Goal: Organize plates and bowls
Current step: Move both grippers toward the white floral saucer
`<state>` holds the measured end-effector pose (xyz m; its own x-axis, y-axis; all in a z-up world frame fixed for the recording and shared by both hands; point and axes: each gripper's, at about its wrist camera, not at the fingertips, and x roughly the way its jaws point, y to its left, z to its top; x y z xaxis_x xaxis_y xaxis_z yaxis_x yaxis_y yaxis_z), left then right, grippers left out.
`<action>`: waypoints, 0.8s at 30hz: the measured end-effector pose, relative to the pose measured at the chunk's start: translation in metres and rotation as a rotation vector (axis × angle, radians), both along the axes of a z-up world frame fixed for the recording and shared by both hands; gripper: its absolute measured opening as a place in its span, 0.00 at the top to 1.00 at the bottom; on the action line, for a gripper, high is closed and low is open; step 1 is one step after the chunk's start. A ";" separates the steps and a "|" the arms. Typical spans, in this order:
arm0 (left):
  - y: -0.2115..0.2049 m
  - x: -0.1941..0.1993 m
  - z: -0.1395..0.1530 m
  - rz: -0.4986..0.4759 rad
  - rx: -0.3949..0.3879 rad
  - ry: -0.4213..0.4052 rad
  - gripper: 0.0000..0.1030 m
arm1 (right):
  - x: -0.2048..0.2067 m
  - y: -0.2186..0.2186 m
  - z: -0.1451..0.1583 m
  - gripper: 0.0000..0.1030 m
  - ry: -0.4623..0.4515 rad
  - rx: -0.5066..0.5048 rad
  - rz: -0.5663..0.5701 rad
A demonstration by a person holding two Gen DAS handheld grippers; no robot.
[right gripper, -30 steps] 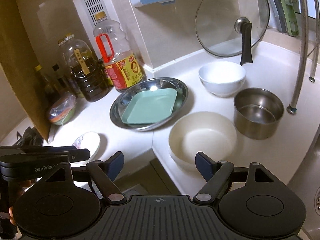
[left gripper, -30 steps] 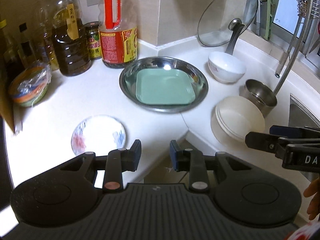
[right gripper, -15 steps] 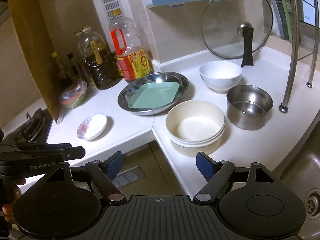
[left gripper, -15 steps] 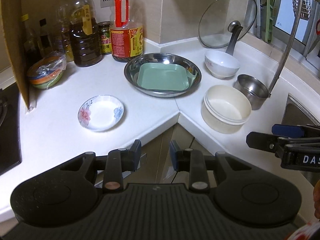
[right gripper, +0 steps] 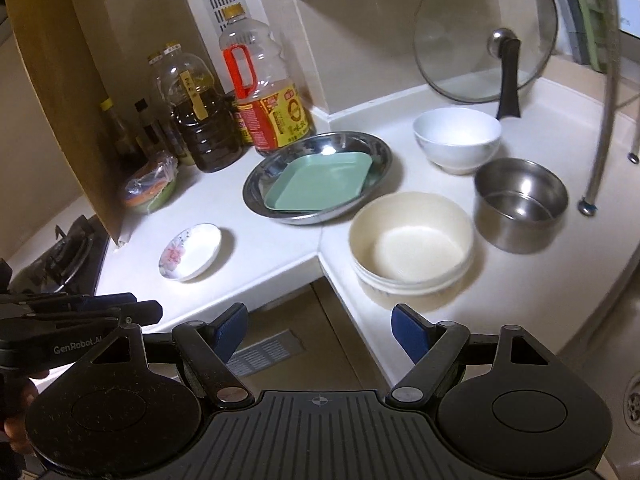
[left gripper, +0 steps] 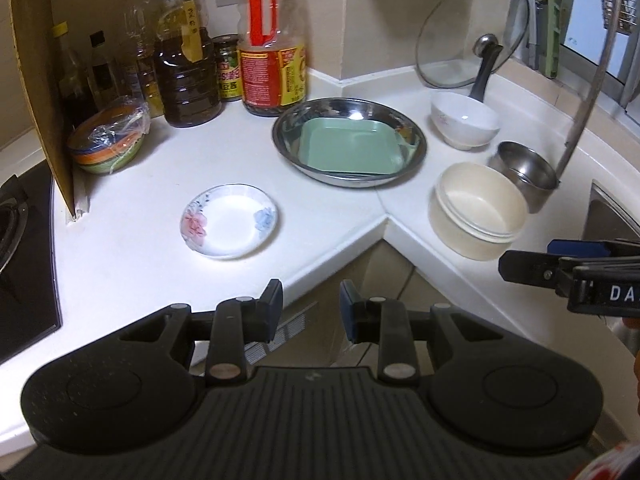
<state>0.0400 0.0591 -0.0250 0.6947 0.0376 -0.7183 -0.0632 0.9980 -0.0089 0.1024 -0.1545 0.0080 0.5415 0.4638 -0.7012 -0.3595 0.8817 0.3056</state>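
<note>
Left wrist view looks down over a white corner desk (left gripper: 132,248), with the left gripper (left gripper: 311,312) held off its front edge, its jaws narrowly apart with nothing between them. Right gripper (right gripper: 320,330) in its own view likewise hangs clear of the desk edge, jaws spread wide and empty. A small floral saucer (left gripper: 230,221) sits alone on the left stretch of the desk. Behind it to the right a green square plate (left gripper: 350,148) lies inside a round steel basin (left gripper: 412,136). On the right stretch, cream bowls (right gripper: 412,242) are nested in a stack near the edge, just beside a steel pot (right gripper: 520,204), with a white bowl (right gripper: 456,138) behind them. A glass lid (right gripper: 484,28) leans upright against the wall. Oil bottles (left gripper: 186,68) stand at the back left, next to a wrapped stack of coloured bowls (left gripper: 106,140).
</note>
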 end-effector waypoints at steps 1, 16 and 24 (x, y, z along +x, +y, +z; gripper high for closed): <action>0.005 0.003 -0.001 0.005 0.001 0.006 0.73 | 0.003 0.004 -0.001 0.23 0.001 -0.003 0.000; 0.072 0.041 -0.017 0.078 0.014 0.059 0.73 | 0.051 0.071 -0.029 0.24 0.046 -0.004 0.046; 0.092 0.060 -0.026 0.102 -0.005 0.071 0.73 | 0.069 0.105 -0.045 0.37 0.061 -0.008 0.105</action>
